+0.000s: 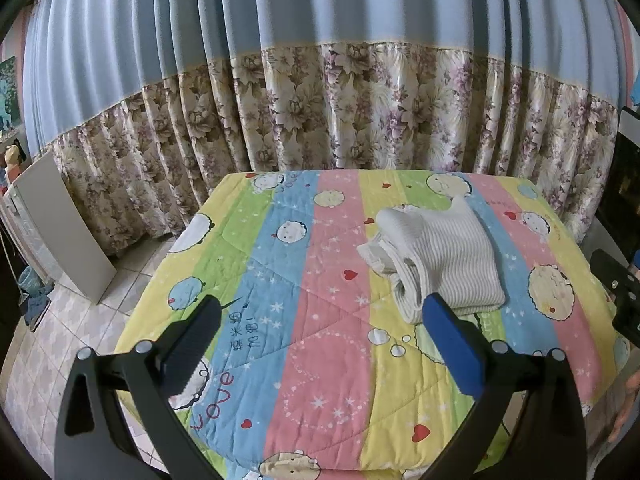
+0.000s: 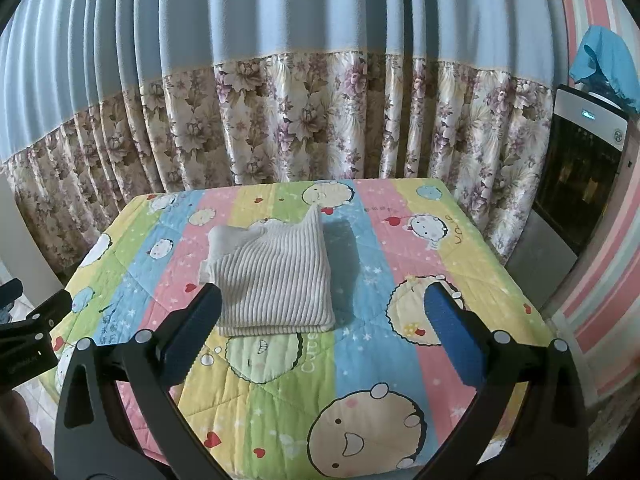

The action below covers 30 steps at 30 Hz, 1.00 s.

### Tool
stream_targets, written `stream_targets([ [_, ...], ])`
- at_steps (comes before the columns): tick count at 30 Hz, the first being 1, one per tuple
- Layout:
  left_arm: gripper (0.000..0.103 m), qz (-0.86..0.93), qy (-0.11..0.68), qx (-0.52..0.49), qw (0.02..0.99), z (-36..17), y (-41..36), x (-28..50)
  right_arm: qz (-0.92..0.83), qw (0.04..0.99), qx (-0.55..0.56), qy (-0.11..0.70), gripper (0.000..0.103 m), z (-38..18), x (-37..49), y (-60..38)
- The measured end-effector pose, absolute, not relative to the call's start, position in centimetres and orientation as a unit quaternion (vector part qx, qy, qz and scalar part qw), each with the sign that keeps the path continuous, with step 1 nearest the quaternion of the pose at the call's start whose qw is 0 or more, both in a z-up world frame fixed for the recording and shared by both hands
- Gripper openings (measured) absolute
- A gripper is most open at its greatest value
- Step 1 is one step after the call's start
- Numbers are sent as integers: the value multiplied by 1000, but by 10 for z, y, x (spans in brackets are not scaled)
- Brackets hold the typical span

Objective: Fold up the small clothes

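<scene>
A folded white garment (image 2: 276, 276) lies on a striped quilt (image 2: 360, 360), just beyond both grippers (image 1: 324, 320) (image 2: 324, 316), whose jaws are spread wide and empty.

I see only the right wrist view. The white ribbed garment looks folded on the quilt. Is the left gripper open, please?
Observer: Yes. The left gripper has its jaws wide apart and empty, above the quilt.
Operator: Is the left side of the garment tidy?
Observer: Not fully. On the white ribbed garment the layers on that side lie rolled and uneven, and a small flap sticks out.
</scene>
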State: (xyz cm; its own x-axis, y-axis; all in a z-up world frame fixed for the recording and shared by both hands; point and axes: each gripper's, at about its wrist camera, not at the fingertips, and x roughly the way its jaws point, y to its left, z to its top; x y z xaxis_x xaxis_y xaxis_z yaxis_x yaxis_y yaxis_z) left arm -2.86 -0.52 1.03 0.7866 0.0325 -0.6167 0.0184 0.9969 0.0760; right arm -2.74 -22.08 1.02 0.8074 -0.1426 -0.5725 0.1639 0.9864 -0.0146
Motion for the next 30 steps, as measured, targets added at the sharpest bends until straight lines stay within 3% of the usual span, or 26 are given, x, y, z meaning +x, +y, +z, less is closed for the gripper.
stream_targets([
  [30,101,4,324,37,945,13,-3,-25,-83,950,13,300,100,18,-21,-222],
])
